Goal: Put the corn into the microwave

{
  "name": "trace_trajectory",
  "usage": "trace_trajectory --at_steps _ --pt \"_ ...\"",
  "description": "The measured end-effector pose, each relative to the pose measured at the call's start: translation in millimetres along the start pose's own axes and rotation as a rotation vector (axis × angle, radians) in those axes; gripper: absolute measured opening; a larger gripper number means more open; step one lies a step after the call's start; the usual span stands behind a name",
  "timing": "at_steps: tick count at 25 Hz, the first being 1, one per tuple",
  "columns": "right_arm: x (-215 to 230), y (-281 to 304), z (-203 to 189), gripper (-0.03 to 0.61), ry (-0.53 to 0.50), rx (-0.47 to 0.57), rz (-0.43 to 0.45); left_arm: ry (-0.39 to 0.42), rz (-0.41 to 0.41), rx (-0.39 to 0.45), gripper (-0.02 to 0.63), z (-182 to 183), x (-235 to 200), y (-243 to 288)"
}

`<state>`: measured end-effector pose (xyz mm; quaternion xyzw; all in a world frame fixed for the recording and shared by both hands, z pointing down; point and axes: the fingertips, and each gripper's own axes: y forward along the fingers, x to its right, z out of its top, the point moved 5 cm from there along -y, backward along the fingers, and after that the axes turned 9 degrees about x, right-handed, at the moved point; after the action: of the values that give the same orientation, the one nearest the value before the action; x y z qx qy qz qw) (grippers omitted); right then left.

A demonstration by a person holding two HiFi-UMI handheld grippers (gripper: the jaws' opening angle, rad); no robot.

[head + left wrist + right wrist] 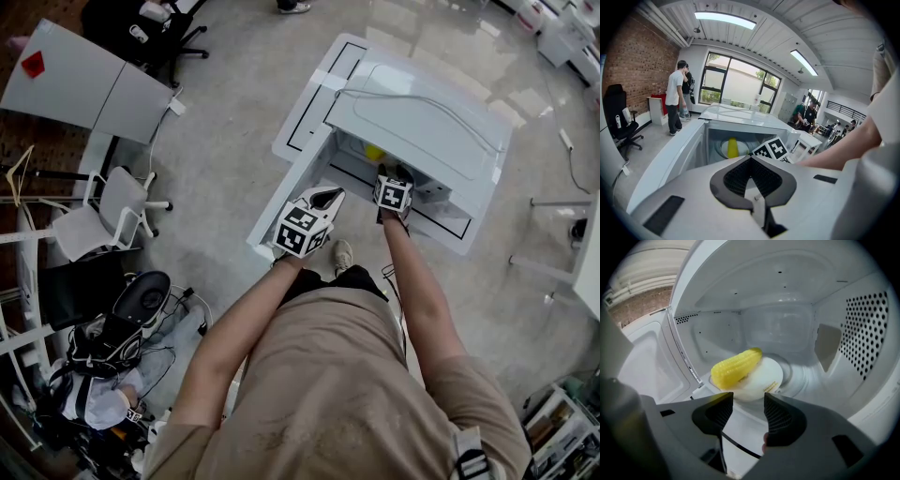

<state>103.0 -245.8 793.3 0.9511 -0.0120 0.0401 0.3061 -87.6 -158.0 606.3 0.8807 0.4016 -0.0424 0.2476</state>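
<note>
The yellow corn (736,366) lies on a small white plate (765,379) inside the white microwave (787,296), whose door (305,155) hangs open to the left. My right gripper (748,408) is just inside the opening, open and empty, a short way in front of the plate. In the head view it sits at the cavity mouth (394,190), with the corn (374,152) beyond it. My left gripper (322,199) hovers by the open door with its jaws shut on nothing (751,161). Its view looks into the cavity at the corn (732,147).
The microwave top (422,122) stands on a pale floor. A white chair (117,211) and a grey table (84,80) are at the left, bags (117,337) at the lower left. Two people (677,96) stand far back by a window.
</note>
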Motion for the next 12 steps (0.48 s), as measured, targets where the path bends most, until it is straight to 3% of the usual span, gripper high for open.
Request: trace_trajectory --at_steps 6,12 --pt "2.3 16.0 11.7 0.215 -0.061 0.006 0.003 0.0 0.002 -0.004 0.003 0.9 0.6 -1.1" --pt "7.6 8.3 15.0 0.215 -0.051 0.016 0.005 0.0 0.004 0.002 0.003 -0.5 1.1 -3.4"
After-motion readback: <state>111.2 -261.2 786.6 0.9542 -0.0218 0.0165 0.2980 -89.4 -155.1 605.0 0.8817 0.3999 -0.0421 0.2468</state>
